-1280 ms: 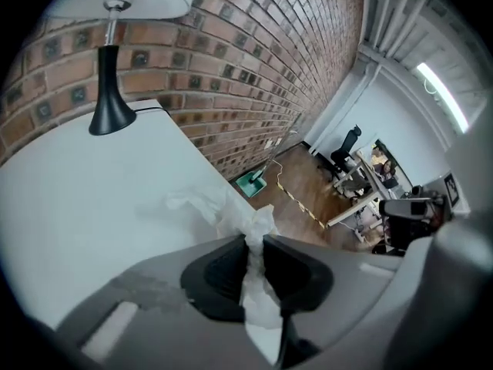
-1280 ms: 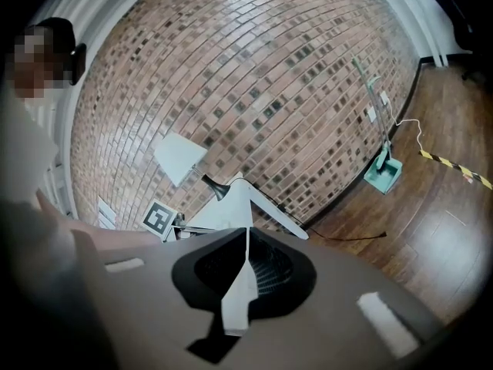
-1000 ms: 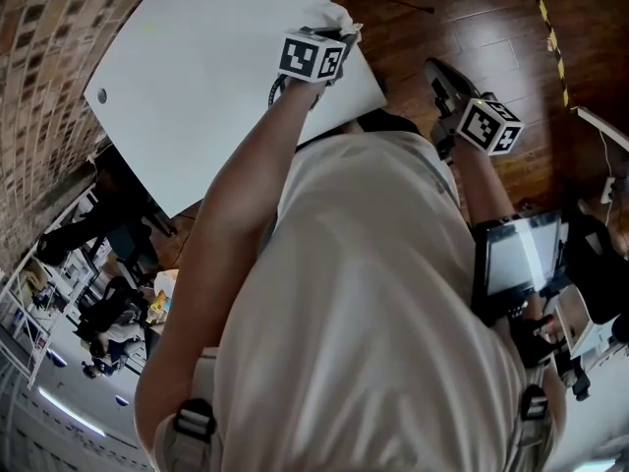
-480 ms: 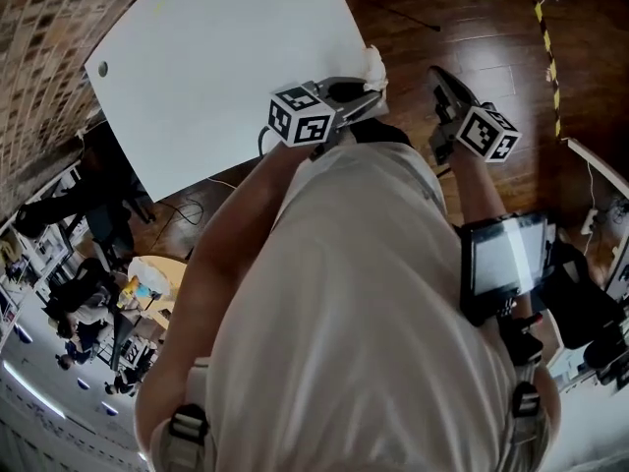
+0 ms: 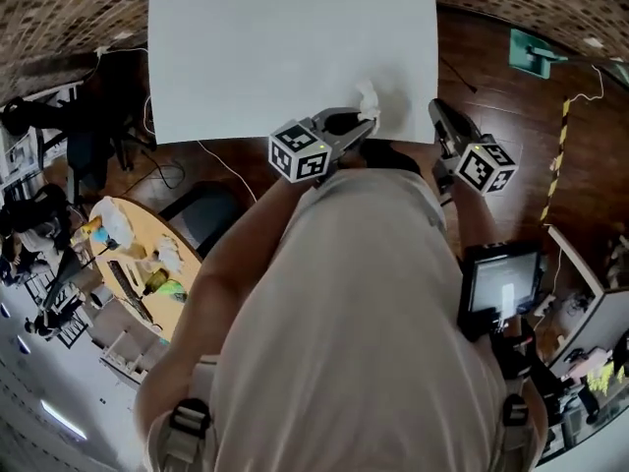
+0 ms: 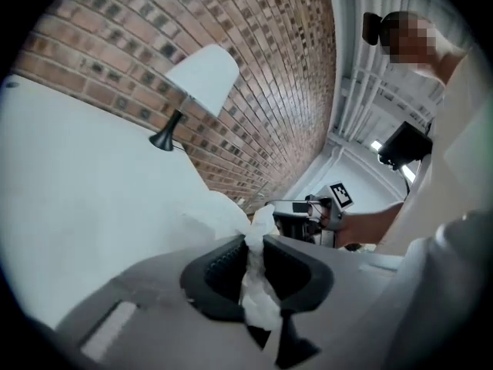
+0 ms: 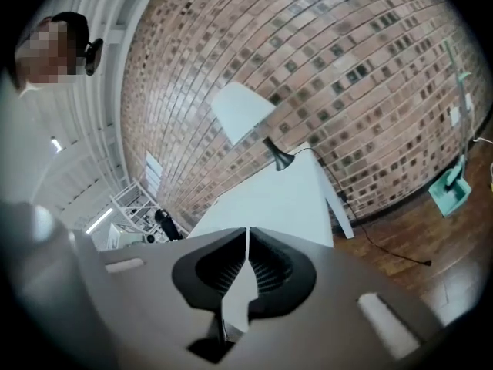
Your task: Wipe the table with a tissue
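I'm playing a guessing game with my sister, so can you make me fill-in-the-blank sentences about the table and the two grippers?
1. The left gripper is shut on a crumpled white ____.
2. The right gripper is shut, with ____ between its fingers.
3. The top of the table is plain ____.
4. The wall behind the table is made of ____.

Missing words: tissue; nothing; white; brick.
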